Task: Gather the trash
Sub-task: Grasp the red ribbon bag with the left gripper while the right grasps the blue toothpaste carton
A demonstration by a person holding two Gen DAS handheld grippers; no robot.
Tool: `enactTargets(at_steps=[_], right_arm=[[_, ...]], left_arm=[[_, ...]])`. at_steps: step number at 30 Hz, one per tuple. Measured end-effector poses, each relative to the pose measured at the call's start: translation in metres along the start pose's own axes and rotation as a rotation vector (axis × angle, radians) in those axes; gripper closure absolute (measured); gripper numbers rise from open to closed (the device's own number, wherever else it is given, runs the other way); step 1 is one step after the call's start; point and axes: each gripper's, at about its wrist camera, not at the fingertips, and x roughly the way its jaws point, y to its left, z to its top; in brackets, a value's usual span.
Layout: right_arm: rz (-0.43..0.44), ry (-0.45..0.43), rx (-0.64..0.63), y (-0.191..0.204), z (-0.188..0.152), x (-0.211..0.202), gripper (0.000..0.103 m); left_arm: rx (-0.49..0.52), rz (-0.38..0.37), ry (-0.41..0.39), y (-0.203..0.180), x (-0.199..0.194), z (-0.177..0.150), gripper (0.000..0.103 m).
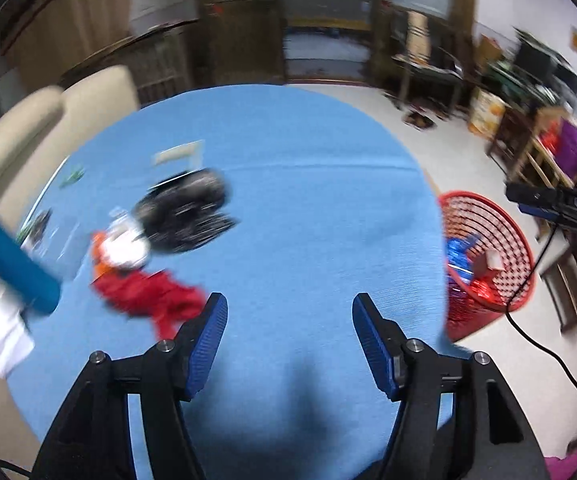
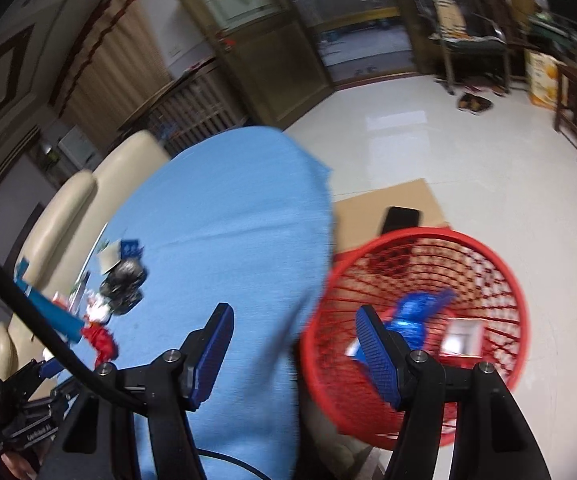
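Jaws of both grippers stand apart with nothing between them: we see the left gripper [image 1: 289, 336] poised over bare blue cloth on the desk [image 1: 296, 216], and the right gripper [image 2: 294, 350] straddling the desk edge and the red basket [image 2: 500, 264] on the floor just beside it. Trash already in the basket includes a blue wrapper [image 2: 416, 312] and a small white box [image 2: 462, 338]. Remaining trash lies in a cluster toward the far left of the desk: a red crumpled piece [image 1: 148, 292], a white-and-orange wad [image 1: 122, 250], a black bag [image 1: 186, 216], and a teal tube [image 1: 8, 256]. The tube's long axis runs diagonally, from upper left to lower right in the left wrist view; blur hides which end is which. The red piece is nearest the left jaws. To do the next pick well, we judge the left jaws should come down astride its thickest fold, clear of the cloth, and should cross the tube's axis when that is taken.
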Motion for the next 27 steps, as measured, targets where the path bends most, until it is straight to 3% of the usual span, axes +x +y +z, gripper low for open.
enactTargets(at_steps=[13,19,27], right_arm=[[0.080,0.109,-0.220,0.125,-0.008,0.054,0.036],[0.200,0.142,-0.303,0.193,0.010,0.086,0.032],[0.320,0.173,-0.269,0.259,0.042,0.152,0.026]], left_arm=[[-0.298,0.116,0.000,0.129,-0.008,-0.051,0.036],[-0.374,0.089,-0.007,0.159,-0.002,-0.056,0.036],[-0.460,-0.011,-0.014,0.184,0.007,-0.043,0.032]])
